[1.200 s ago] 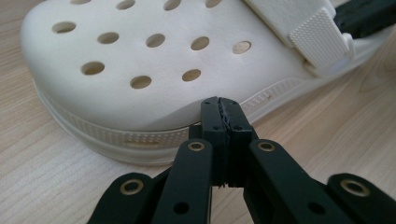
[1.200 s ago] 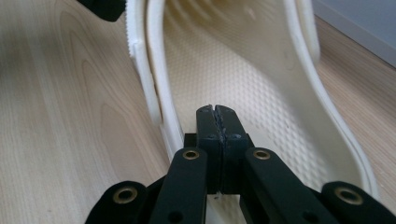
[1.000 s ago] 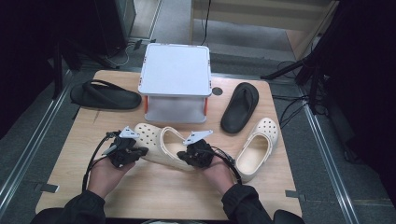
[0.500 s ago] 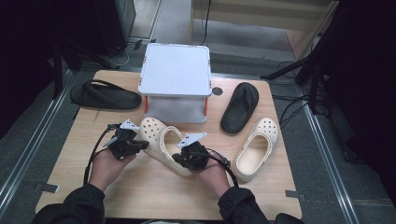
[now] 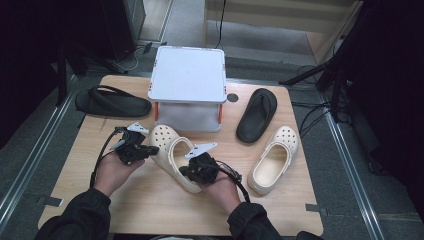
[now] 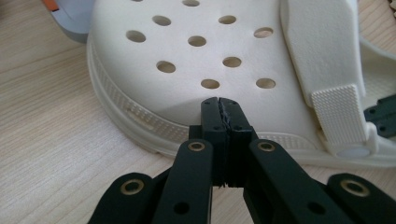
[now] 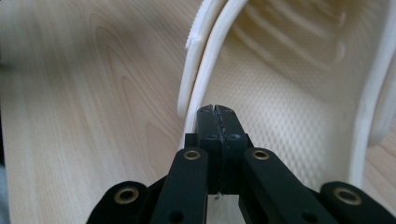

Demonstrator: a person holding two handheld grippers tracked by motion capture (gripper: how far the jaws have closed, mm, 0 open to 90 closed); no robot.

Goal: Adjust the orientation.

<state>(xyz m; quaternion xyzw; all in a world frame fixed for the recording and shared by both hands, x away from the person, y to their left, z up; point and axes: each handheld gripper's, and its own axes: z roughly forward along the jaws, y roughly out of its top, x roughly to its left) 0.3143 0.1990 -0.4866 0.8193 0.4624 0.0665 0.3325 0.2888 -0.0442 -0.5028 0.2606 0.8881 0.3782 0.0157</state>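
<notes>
A cream perforated clog [image 5: 167, 145] lies at the middle of the wooden table [image 5: 150, 210], between my two grippers. My left gripper [image 5: 148, 149] is shut with nothing between its jaws. Its tips rest against the ridged sole edge of the clog's toe [image 6: 196, 51] in the left gripper view [image 6: 219, 105]. My right gripper [image 5: 186, 172] is also shut and empty. In the right gripper view [image 7: 217, 112] its tips sit against the clog's side wall [image 7: 205, 70], next to the textured footbed [image 7: 289, 116]. A hand holds each gripper from the near edge.
The matching cream clog [image 5: 274, 160] lies at the right. A black flip-flop [image 5: 257, 115] is behind it, and another black flip-flop [image 5: 112, 102] lies at the far left. A white box-shaped stand [image 5: 189, 75] with orange corners stands at the back centre.
My left gripper has shifted a little farther from the near edge along the clog's toe. The right gripper and the clog have hardly moved. Both stay shut.
</notes>
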